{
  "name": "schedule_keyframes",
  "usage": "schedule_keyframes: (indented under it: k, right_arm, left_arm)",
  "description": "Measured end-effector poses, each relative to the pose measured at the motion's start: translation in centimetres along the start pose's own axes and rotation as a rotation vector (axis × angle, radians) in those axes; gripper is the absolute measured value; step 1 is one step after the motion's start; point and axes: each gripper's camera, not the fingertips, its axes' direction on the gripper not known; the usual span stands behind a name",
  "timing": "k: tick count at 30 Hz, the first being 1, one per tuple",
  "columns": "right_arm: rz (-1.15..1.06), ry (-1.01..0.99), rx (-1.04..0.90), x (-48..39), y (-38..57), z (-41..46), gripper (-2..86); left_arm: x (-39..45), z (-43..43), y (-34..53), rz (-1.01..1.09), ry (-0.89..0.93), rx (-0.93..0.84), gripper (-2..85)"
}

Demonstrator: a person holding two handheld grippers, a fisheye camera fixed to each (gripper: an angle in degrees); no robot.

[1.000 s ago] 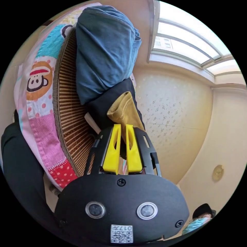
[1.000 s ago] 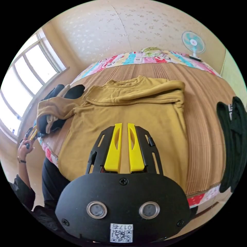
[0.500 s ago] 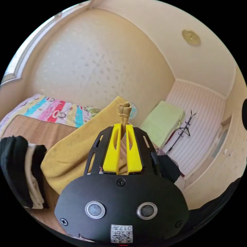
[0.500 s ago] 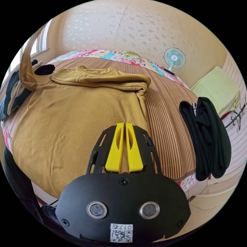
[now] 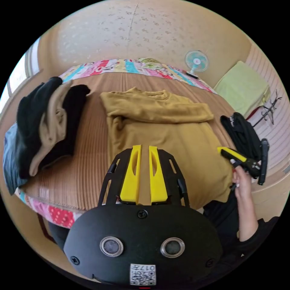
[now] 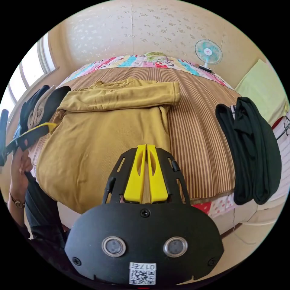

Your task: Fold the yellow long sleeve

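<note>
Both sleeves lie folded across the shirt (image 5: 169,133) beyond your jaws, left gripper (image 5: 141,148) slightly apart, right gripper (image 6: 146,146) together, both empty; body folds remain.

Mustard-yellow long sleeve shirt (image 6: 99,133), plain, ahead of the claw. Brown striped bamboo mat (image 6: 196,145) under it. Patchwork bedsheet (image 5: 120,65) beyond: pink, blue, red, yellow, cartoon print. Black folded garment (image 6: 250,145) off to the right. Black and beige clothes pile (image 5: 45,124) left. Teal-and-white fan (image 6: 208,53) far right. Cream wallpaper (image 6: 151,27), small speckled motif.
</note>
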Motion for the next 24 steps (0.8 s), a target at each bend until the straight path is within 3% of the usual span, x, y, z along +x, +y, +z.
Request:
schedule_keyframes:
  k: [2,3,9,13,14,17,20,24]
  right_arm:
    - [0.015,-0.047,-0.032,0.0,0.4,0.5,0.5]
    - [-0.005,-0.053,-0.122,-0.4,-0.4,2.6,0.5]
    - [-0.084,0.039,-0.129,-0.9,-11.0,7.0,0.6]
    - [-0.089,-0.081,-0.259,1.8,-17.9,8.0,0.8]
    - [-0.071,-0.145,-0.331,3.3,-19.1,7.0,0.8]
    - [-0.021,-0.258,-0.164,7.1,-16.6,0.0,1.3]
    - [0.026,-0.251,-0.086,10.5,-10.2,-5.1,2.6]
    - [0.122,-0.326,-0.044,13.9,-2.3,-8.5,10.7]
  left_arm:
    - [0.7,3.2,-0.3,0.096,-0.042,-0.148,0.0]
    - [1.1,4.0,-0.8,0.121,-0.047,-0.163,-0.2]
    - [2.9,10.4,-11.6,0.204,-0.196,-0.154,-0.9]
    - [-2.6,11.1,-18.0,0.012,0.072,-0.254,-0.7]
    - [-4.5,9.4,-17.5,-0.043,0.164,-0.200,-0.4]
    - [-7.7,4.2,-12.4,-0.052,0.218,-0.046,3.0]
    - [-9.8,1.2,-4.7,-0.073,0.188,-0.037,10.2]
    - [-10.8,-0.8,3.6,-0.142,0.210,-0.039,11.9]
